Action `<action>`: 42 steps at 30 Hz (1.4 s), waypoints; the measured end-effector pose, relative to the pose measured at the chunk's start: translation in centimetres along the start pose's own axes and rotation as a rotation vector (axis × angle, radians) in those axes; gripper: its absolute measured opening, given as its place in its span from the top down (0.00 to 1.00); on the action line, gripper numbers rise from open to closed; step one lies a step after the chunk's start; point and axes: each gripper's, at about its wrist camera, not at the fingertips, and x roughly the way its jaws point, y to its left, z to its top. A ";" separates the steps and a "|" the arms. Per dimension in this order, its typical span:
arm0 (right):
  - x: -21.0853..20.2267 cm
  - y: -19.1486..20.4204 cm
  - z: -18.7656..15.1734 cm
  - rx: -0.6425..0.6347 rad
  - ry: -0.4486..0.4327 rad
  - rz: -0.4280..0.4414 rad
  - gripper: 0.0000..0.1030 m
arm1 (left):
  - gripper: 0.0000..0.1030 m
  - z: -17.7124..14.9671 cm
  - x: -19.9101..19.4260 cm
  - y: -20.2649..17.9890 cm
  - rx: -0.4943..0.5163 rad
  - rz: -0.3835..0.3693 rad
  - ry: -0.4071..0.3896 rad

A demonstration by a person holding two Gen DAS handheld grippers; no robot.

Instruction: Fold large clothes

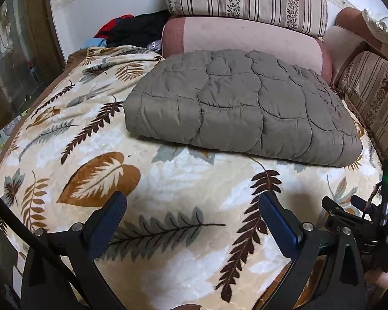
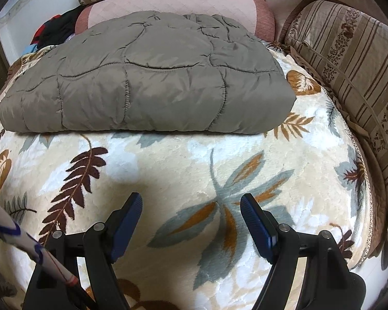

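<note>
Lying folded: grey quilted garment (image 1: pixel 243 108) (image 2: pixel 147 82), frame centre, on leaf-print blanket (image 1: pixel 168 180) (image 2: pixel 168 160)
Left claw (image 1: pixel 191 206): open, empty
Right claw (image 2: pixel 191 206): open, empty
Writing: none readable

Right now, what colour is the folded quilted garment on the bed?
Plain grey-olive with stitched quilting lines, no print; the quilted garment shows best in the right wrist view.

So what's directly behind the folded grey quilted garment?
Behind the grey quilted garment lies a pink cushion with a striped floral pillow on top. The cushion's lower front is covered by the garment; dark clothes are piled left.
</note>
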 end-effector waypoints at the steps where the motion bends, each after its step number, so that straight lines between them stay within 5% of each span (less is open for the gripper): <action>1: 0.0 0.1 -0.1 -0.001 0.003 0.000 0.20 | 0.02 0.0 0.1 0.0 -0.001 -0.002 0.004; 17: 1.0 -1.5 0.1 0.038 0.019 -0.053 0.20 | 0.02 -0.8 1.8 0.0 -0.001 -0.011 0.082; 29: 7.3 -5.3 6.7 -0.005 0.068 -0.277 0.20 | 0.02 -0.8 1.6 -0.1 0.004 -0.002 0.088; 33: 7.7 -7.6 7.5 0.087 0.109 -0.223 0.20 | 0.02 -0.8 1.6 0.1 -0.003 -0.014 0.086; 42: 2.8 -7.3 2.1 0.132 0.066 -0.119 0.20 | 0.02 -1.1 2.8 0.2 -0.069 -0.084 0.140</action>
